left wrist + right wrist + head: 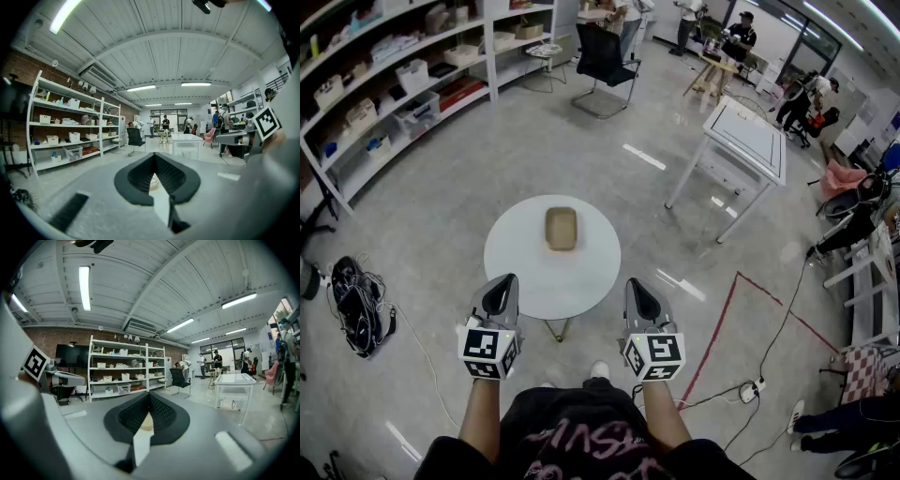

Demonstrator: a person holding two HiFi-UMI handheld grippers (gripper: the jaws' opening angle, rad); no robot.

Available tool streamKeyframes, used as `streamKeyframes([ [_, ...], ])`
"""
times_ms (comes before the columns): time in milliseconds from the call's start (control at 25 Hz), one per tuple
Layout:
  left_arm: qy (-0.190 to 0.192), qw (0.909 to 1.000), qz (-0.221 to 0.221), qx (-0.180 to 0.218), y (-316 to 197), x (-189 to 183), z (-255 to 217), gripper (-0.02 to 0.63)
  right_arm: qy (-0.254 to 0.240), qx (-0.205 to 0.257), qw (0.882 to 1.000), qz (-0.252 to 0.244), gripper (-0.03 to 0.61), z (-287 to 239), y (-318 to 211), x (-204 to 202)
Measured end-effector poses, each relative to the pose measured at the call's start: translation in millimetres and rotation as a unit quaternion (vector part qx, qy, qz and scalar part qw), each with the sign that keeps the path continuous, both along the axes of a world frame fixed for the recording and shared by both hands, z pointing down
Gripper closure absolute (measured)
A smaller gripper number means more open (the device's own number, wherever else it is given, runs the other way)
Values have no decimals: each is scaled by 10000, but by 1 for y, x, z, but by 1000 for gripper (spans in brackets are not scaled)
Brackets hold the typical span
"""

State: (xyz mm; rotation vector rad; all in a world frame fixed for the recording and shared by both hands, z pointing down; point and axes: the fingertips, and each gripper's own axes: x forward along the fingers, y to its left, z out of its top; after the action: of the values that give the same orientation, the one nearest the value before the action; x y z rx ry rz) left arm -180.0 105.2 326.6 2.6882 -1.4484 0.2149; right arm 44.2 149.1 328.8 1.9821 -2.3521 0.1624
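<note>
two grippers, left [506,282] and right [635,285], jaws closed and empty, hover over the round table's [514,258] near edge; tan tray [561,228] at its centre, shelves [389,89] well beyond.

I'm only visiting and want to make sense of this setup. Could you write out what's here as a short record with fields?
place: a workshop with shelves, a black chair and a white square table
centre: round white table
on it: one tan tray, near the middle
left hand-held gripper: jaws together, nothing between them, at the table's near left edge
right hand-held gripper: jaws together, nothing between them, at the near right edge
contact: neither touches the tan tray
</note>
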Motion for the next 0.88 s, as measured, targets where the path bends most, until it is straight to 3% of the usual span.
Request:
streamKeyframes([
  [880,8,9999,94,-43,12,-9,5,616,97,98,9999,31,569,-5,12,-15],
])
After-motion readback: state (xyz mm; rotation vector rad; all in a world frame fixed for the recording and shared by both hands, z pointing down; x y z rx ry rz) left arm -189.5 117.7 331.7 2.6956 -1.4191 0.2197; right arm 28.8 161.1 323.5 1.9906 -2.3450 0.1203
